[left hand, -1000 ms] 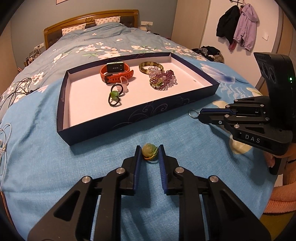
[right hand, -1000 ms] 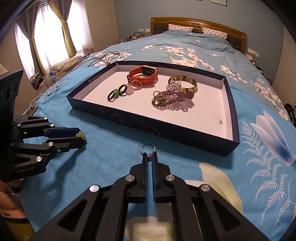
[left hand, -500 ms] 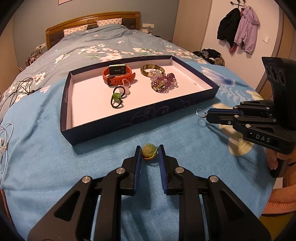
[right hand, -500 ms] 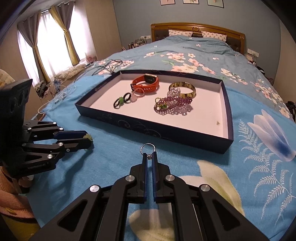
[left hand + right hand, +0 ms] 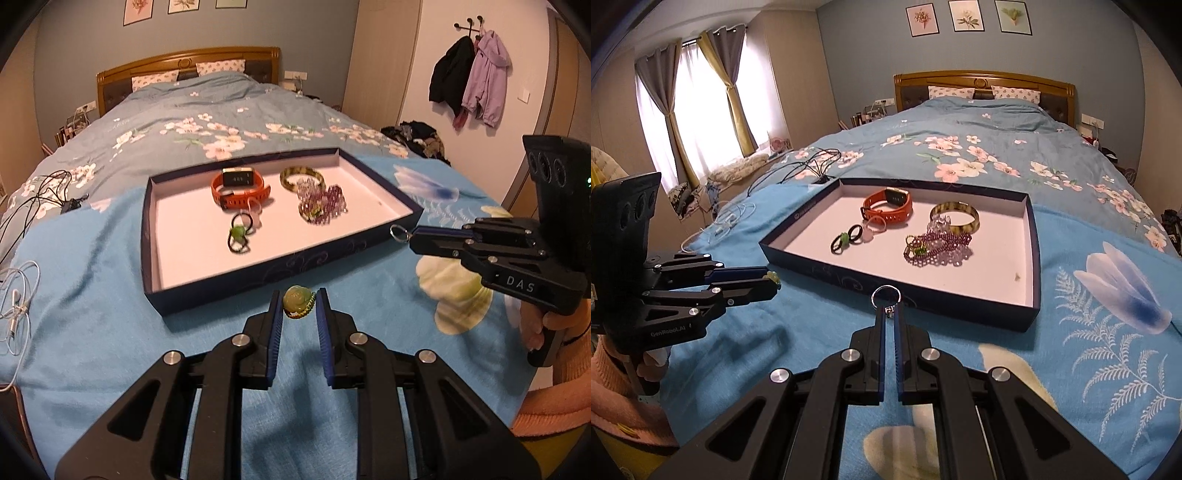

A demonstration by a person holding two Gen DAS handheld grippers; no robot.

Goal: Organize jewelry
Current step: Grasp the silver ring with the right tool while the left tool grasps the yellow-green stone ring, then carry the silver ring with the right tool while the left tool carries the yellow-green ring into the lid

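A dark blue tray [image 5: 258,275] [image 5: 1034,258] with a pale floor lies on the blue bedspread. It holds an orange watch [image 5: 238,186] [image 5: 888,206], a tortoiseshell bangle [image 5: 301,175] [image 5: 955,218], purple bead strands [image 5: 325,205] [image 5: 938,247] and dark rings with a green stone [image 5: 238,232] [image 5: 844,240]. My left gripper [image 5: 299,308] [image 5: 772,282] is shut on a green stone ring [image 5: 297,301], in front of the tray. My right gripper [image 5: 889,312] [image 5: 412,234] is shut on a silver ring [image 5: 885,295] [image 5: 398,232] by the tray's near right corner.
Black cables [image 5: 40,195] [image 5: 812,162] and white earphones [image 5: 14,306] [image 5: 731,218] lie on the bed left of the tray. Pillows and a wooden headboard [image 5: 984,79] are at the far end. Coats [image 5: 472,77] hang on the right wall.
Both grippers have lifted and pulled back a little, so the tray looks smaller and more of the room shows. Each still holds its ring.
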